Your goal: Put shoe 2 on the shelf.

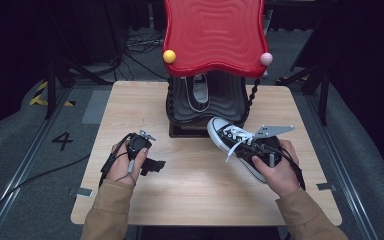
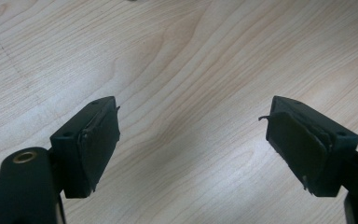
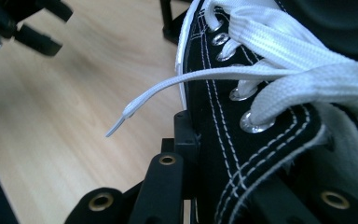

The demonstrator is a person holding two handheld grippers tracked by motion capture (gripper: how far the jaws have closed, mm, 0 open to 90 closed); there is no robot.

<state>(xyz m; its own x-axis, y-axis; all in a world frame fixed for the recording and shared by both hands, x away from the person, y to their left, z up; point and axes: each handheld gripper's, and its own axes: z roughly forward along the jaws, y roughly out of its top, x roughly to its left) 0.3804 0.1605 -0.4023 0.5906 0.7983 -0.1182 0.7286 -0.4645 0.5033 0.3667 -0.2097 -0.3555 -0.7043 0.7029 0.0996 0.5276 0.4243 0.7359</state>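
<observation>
The right gripper (image 1: 258, 148) pinches the collar of a black-and-white sneaker (image 1: 232, 140), held just in front of the red shoe rack (image 1: 212, 35). Left of the sneaker, the left gripper (image 1: 156, 165) hangs spread over bare worktop (image 1: 195, 185).

left gripper (image 1: 152, 165) low over the table, fingers (image 2: 93, 140) spread wide, right gripper (image 1: 260, 147) clamped, both hands gripping handles
</observation>
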